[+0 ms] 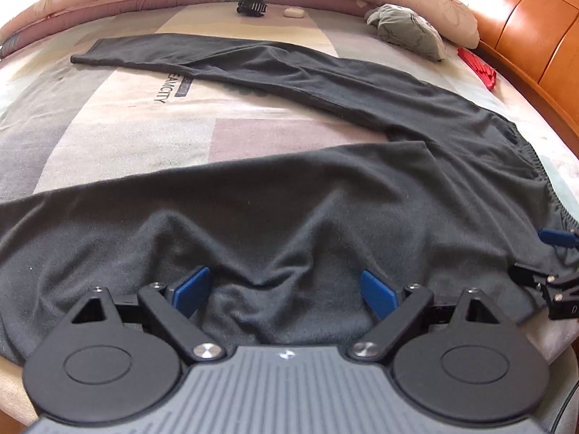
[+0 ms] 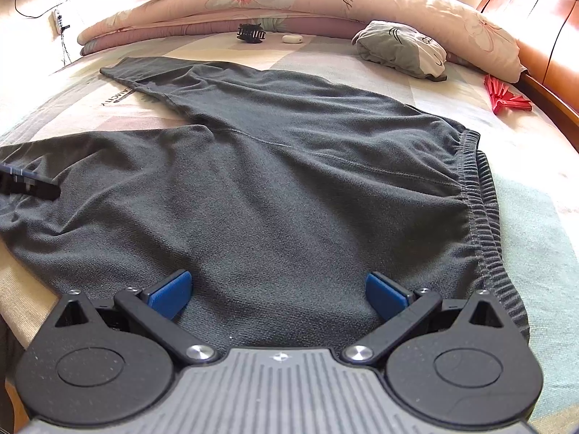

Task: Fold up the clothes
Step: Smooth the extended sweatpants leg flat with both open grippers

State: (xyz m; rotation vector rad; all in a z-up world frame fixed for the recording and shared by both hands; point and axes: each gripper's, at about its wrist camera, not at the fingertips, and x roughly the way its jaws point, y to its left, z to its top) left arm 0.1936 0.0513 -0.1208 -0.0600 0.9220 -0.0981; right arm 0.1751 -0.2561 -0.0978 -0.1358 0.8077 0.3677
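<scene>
Dark grey trousers (image 2: 289, 166) of a soft, fleecy knit lie spread flat on a bed (image 1: 108, 115), the two legs splayed in a V toward the left and the ribbed, gathered elastic waistband (image 2: 481, 202) at the right. The cloth is matte and finely napped, with shallow wrinkles and one puckered ridge near the front edge in the left wrist view. The bed sheet is smooth, printed in pale pastel blocks with dark lettering.

The left gripper (image 1: 286, 291) hovers over the near trouser leg, its blue flat-padded fingers (image 1: 191, 287) spread wide and released, pinching nothing. The right gripper (image 2: 278, 294) stands over the seat of the trousers just beside the waistband, its fingers (image 2: 170, 293) likewise spread apart and released, with cloth lying beneath them, not clamped.

Along the far side lies a rolled, floral quilt (image 2: 253, 0), puffy and rounded. In front of it rest a black toothed hair clip (image 2: 250, 33), a small white oval case (image 2: 292, 38), and a crumpled grey bundle of cloth (image 2: 401, 49). A red ribbed plastic object (image 2: 506, 99) lies near the glossy wooden headboard (image 1: 524, 18).
</scene>
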